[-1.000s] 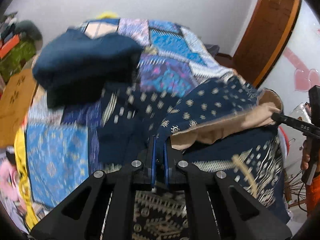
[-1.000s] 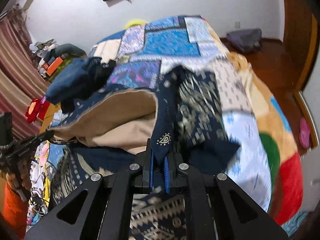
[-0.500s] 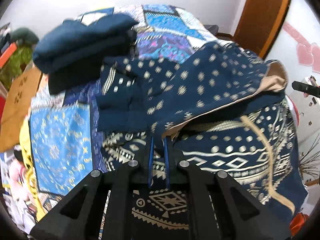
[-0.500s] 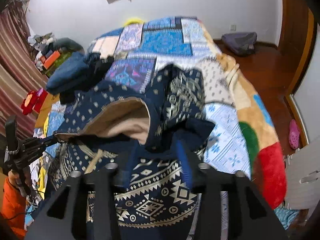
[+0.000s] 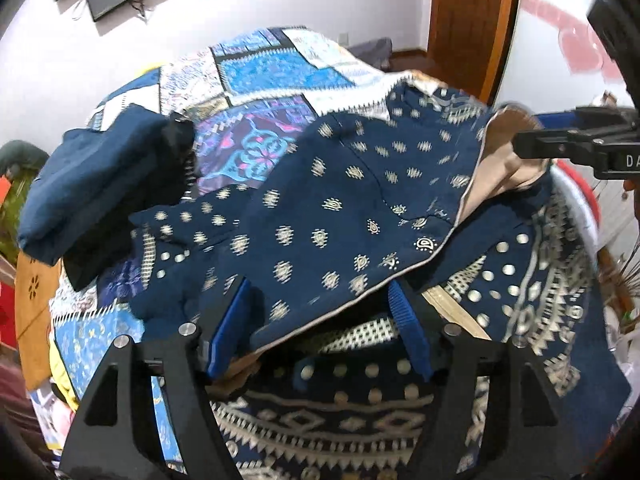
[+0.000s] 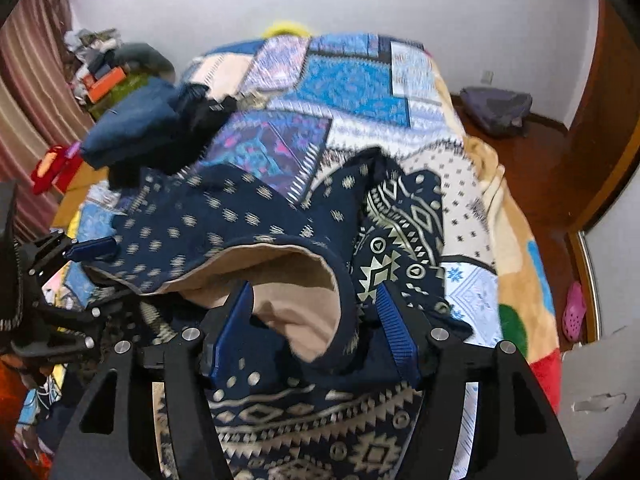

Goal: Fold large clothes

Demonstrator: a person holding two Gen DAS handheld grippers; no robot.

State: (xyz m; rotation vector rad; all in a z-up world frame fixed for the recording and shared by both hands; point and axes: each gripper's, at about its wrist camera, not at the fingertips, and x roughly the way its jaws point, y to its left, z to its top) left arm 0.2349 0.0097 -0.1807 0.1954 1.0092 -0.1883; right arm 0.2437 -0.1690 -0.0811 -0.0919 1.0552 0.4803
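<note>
1. The left gripper (image 5: 320, 320) is angled steeply down, its jaws opening; the folded hem of the navy patterned garment (image 5: 328, 216) lies between the blue pads (image 5: 230, 328), unpinched.
2. The right gripper (image 6: 314, 320) is likewise tilted down and opening, the beige lining between its pads (image 6: 394, 328).
3. The garment is spread on a patchwork bedspread (image 6: 344, 88), folded dark clothes (image 5: 100, 184) beside it.
4. Open wooden floor (image 6: 560, 184) is seen past the bed's right edge.
</note>
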